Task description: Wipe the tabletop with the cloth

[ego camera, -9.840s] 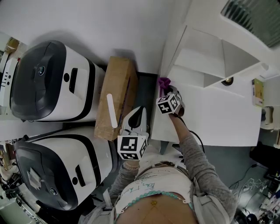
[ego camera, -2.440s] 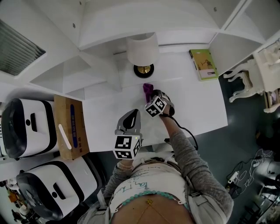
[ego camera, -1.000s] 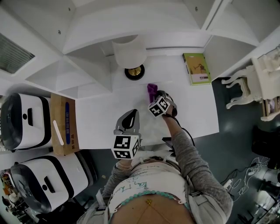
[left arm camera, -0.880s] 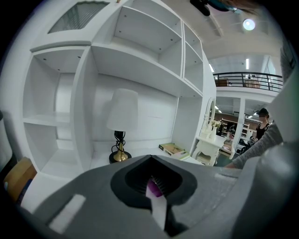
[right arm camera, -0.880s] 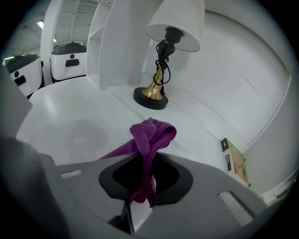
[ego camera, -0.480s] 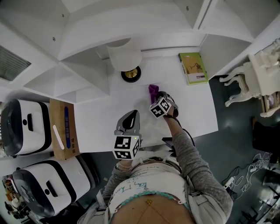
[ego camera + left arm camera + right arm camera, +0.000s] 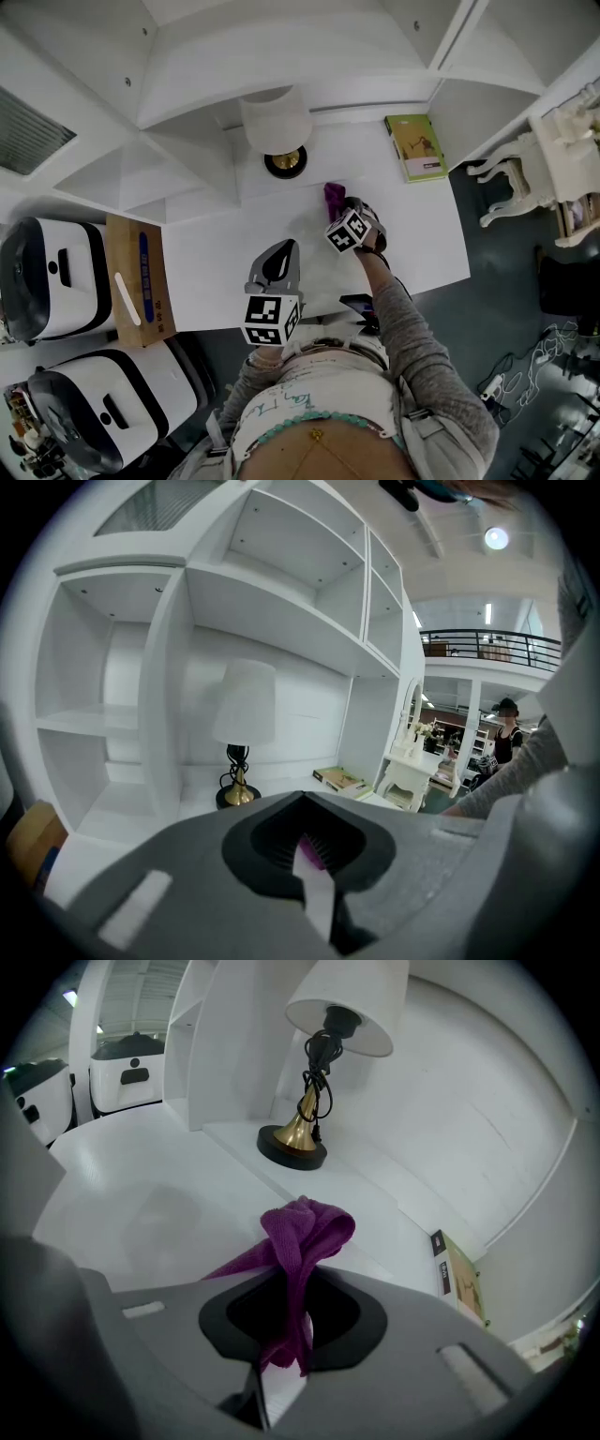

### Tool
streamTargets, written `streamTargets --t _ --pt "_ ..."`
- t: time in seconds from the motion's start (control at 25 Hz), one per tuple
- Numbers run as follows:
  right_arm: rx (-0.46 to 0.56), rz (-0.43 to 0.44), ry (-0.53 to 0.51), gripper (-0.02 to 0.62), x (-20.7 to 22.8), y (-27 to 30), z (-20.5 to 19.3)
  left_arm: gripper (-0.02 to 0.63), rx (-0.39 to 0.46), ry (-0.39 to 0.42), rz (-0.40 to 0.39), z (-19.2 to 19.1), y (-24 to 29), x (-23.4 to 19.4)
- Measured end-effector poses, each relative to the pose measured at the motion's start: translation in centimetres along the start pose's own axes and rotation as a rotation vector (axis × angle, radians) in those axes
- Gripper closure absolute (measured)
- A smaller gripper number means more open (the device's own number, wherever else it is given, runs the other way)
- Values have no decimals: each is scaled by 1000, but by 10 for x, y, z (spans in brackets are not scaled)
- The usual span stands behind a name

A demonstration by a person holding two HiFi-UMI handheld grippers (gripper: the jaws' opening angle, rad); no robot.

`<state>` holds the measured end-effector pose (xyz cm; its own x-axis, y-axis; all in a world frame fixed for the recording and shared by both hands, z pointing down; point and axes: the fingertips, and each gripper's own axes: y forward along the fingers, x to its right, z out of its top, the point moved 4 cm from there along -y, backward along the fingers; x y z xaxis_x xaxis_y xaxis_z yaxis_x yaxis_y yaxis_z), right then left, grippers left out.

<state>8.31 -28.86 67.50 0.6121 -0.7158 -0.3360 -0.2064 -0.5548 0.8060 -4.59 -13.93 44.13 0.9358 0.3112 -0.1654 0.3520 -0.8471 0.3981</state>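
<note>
White shelving is closing in over a white counter [image 7: 234, 253], with a lamp [image 7: 277, 120] standing at the back and a green book [image 7: 415, 147] lying off to the right. The right tool [image 7: 341, 208] is reaching out over the middle of the counter and is clamping a purple cloth [image 7: 333, 195]. The cloth is bunching up out of the front of the jaws, pointing toward the lamp base, and one corner is trailing down toward the counter. The left tool [image 7: 283, 253] is hanging over the near edge, close to the person's body, with its jaws drawn together on nothing. It is well apart from the cloth, so the wiping is falling to the right hand alone. Bare counter is lying on both sides of the cloth, the wider stretch to the left and a narrower one on the book side. The next stroke is probably going sideways rather than forward, since the lamp is standing just beyond.
</note>
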Motion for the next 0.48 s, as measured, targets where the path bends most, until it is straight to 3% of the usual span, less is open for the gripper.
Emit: streamTargets --t 0.48 --pt "-31 -38 15 525 -1 0 1 604 3 -2 -53 -6 -17 -23"
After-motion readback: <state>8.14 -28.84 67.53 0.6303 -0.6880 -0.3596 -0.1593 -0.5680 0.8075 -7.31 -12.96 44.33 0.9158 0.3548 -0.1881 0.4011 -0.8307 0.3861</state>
